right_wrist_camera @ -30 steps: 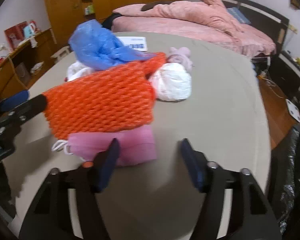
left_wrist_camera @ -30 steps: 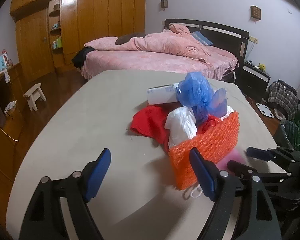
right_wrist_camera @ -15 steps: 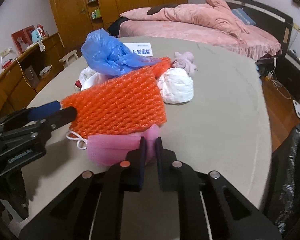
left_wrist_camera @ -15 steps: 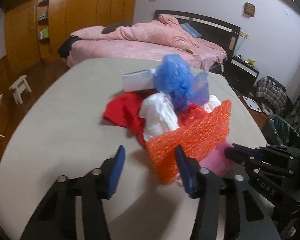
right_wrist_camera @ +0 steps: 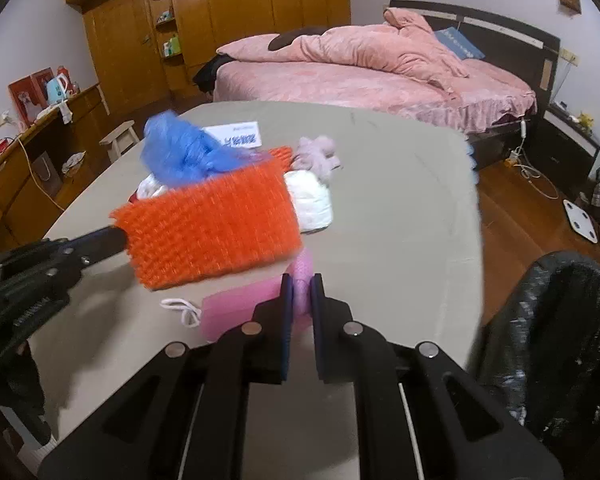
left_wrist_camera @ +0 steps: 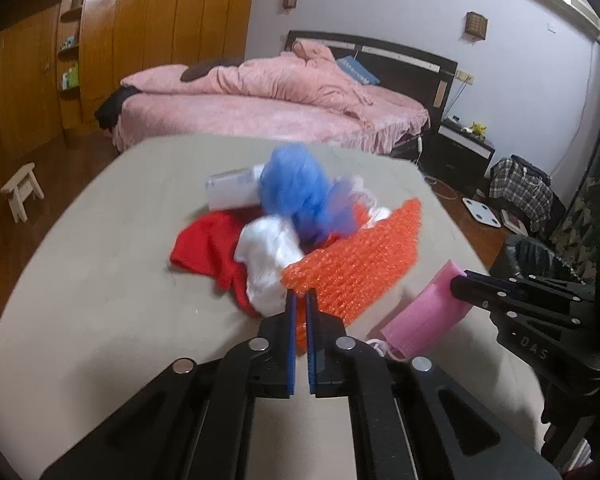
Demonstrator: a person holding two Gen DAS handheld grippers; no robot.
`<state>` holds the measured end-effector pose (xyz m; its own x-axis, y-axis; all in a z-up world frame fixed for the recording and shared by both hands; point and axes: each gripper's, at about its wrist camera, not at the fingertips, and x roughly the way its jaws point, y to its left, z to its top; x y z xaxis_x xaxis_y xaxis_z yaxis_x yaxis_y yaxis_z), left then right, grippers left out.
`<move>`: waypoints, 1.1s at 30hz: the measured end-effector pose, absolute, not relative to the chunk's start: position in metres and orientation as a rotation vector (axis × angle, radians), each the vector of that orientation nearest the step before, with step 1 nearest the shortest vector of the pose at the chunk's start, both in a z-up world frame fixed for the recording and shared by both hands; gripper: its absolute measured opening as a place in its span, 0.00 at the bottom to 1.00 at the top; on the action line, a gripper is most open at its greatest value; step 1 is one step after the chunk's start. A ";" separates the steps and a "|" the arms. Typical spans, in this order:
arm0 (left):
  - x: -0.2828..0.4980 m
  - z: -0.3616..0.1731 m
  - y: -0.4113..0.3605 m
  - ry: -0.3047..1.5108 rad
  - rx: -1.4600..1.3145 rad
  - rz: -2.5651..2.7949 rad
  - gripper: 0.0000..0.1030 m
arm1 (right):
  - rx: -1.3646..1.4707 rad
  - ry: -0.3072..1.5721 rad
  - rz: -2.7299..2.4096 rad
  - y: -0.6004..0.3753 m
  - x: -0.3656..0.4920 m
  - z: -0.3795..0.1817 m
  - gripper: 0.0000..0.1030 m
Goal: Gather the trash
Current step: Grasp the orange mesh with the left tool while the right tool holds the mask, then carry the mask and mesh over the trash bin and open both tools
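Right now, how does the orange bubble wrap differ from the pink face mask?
The orange bubble wrap is bumpy, bright and the bigger piece; the pink face mask is smoother, paler and smaller, with a white ear loop. The wrap is pinched at its corner by the left gripper; the mask is pinched by the right gripper. The wrap overlaps the mask's upper edge. Both are soft, flat pieces above the beige table.

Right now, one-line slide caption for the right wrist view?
Right gripper pinches pink face mask; left gripper grips orange bubble wrap.
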<state>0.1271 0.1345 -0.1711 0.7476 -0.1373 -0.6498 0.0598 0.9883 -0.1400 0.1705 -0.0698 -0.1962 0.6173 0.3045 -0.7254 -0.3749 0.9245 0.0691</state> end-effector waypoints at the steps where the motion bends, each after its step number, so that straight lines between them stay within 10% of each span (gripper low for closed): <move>1: 0.125 -0.167 0.133 0.709 -0.111 -0.110 0.04 | -0.090 0.813 0.386 -0.073 0.170 -0.194 0.08; 33: 0.124 -0.119 0.068 0.632 -0.042 -0.173 0.04 | -0.007 0.641 0.226 -0.175 0.138 -0.118 0.08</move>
<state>0.1235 0.0680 -0.1190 0.7930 -0.1739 -0.5838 0.1483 0.9847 -0.0919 0.1383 -0.1746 -0.1178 0.7780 0.2066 -0.5933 -0.2112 0.9754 0.0627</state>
